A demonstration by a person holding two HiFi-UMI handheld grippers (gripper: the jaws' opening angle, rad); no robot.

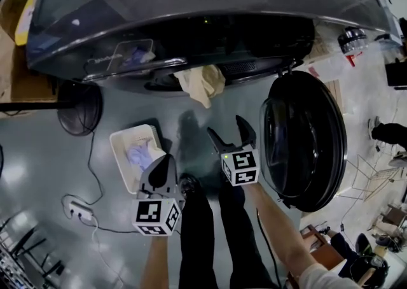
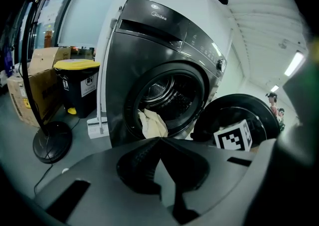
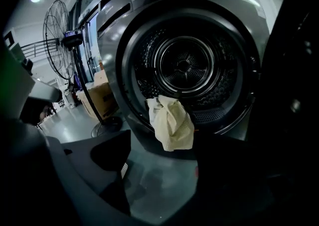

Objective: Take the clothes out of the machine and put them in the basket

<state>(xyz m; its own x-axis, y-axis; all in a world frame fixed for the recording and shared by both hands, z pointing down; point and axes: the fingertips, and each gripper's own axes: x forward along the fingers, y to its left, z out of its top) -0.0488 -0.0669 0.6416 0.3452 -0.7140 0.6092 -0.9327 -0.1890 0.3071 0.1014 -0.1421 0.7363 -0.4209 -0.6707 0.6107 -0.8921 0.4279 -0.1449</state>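
One lilac garment (image 1: 138, 156) lies in the basket (image 1: 116, 148) beside the pressed-together left tool (image 1: 166, 163); a cream cloth (image 1: 203, 84), ahead of the spread, empty right tool (image 1: 227, 130), hangs from the washer (image 1: 191, 1), unremoved.

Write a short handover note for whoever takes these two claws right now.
The left claw is shut and empty, near the basket.
The right claw is open and empty, facing the machine.
The door is swung open. A cream cloth hangs over the lip of the drum. The basket holds a pale garment.
Done: that garment is in.
Left: move the cream cloth to the basket. Nothing else shows in the drum.
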